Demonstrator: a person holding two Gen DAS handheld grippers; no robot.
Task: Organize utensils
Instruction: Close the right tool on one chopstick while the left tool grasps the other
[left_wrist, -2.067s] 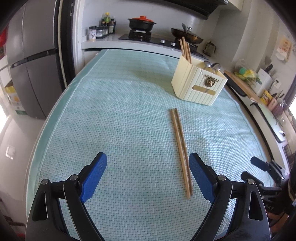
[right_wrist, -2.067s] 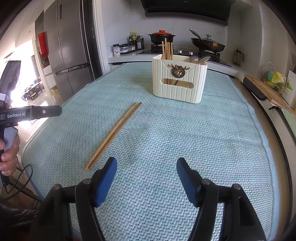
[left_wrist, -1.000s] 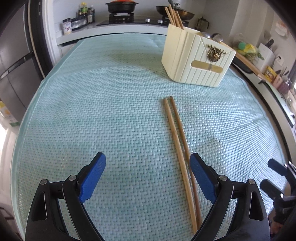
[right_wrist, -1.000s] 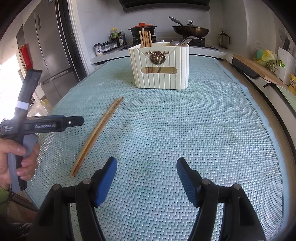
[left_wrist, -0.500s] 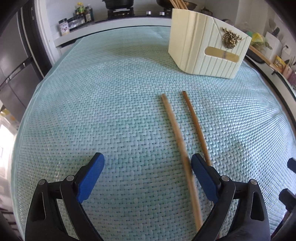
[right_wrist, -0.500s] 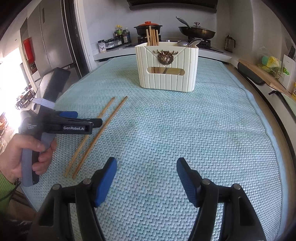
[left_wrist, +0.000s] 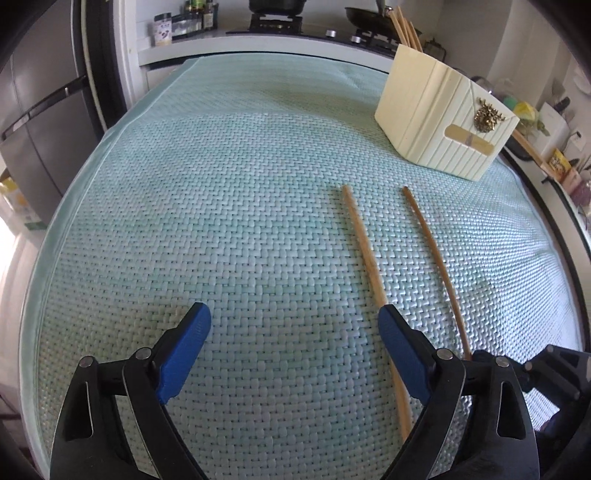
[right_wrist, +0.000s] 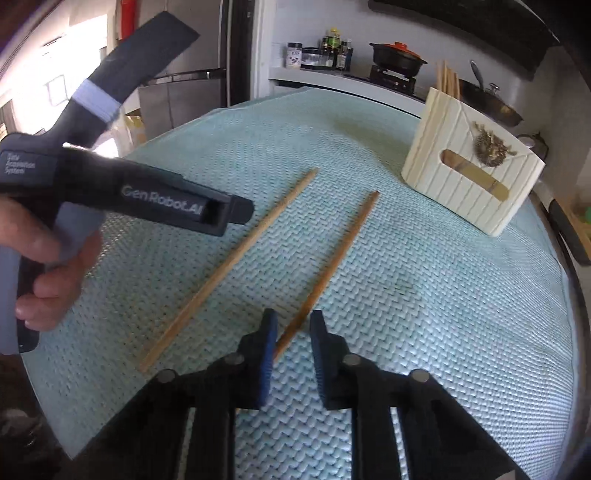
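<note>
Right gripper (right_wrist: 291, 334): blue-padded jaws had just been closing, narrow gap left, near end of darker thin wooden chopstick (right_wrist: 332, 266) between pads; whether pads pressed it, cannot tell. Left gripper (left_wrist: 293, 332): jaws wide apart, nothing between; paler thin wooden chopstick (left_wrist: 364, 254) passed under its right finger. 2 chopsticks lay apart on teal woven mat (left_wrist: 221, 221), tips toward cream ribbed utensil holder (right_wrist: 469, 184) with brass emblem, more chopsticks standing inside. Left tool's black body read "GenRobot.AI", "Data Acquisition System".
</note>
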